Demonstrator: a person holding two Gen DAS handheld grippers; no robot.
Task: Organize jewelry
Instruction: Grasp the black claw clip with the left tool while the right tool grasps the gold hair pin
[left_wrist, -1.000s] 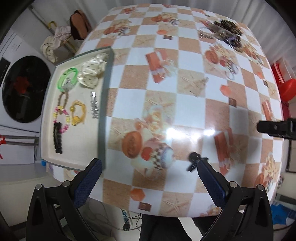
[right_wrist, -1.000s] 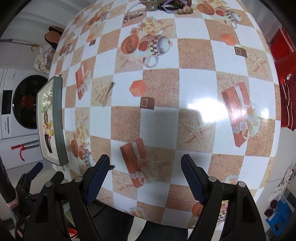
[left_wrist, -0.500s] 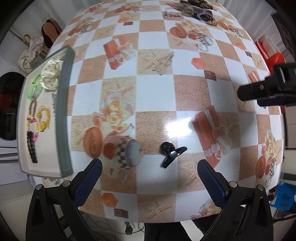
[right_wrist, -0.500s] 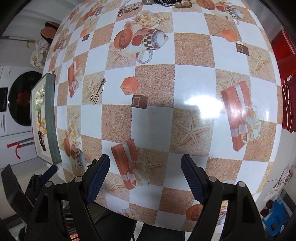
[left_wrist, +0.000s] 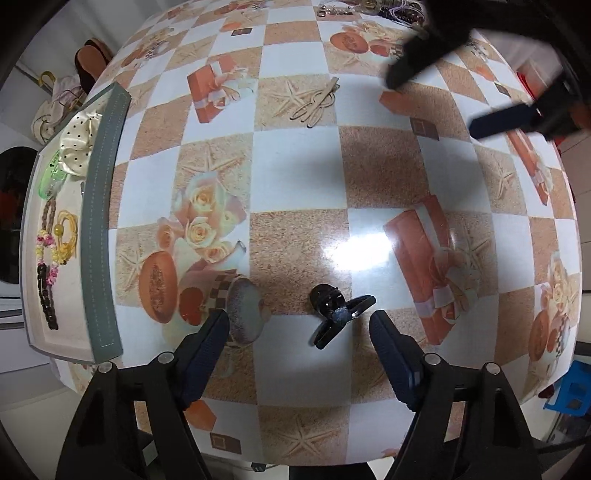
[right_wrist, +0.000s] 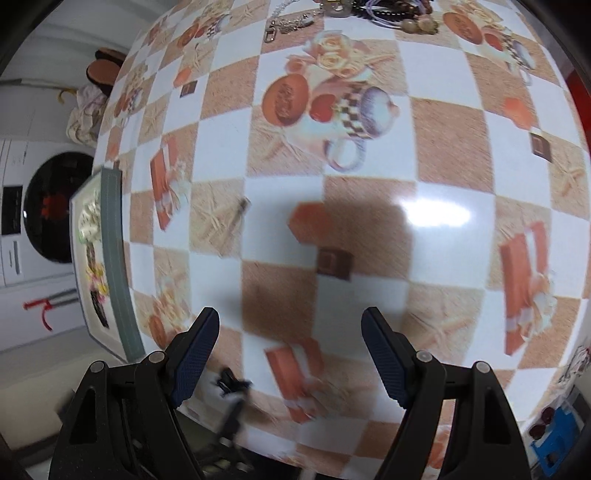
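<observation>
Now the left gripper (left_wrist: 299, 334) hangs wide over a black clip (left_wrist: 338, 315) on the table (left_wrist: 295, 177), untouched; the right gripper (right_wrist: 290, 339) is wide too, holding nothing.

Both jaws spread wide, the left hand-held gripper (left_wrist: 299, 332) and right hand-held gripper (right_wrist: 290, 332) hover low, empty.

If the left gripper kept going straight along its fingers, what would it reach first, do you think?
Probably the black hair clip: it lies on the table just ahead of the open left gripper, between its fingers.
</observation>
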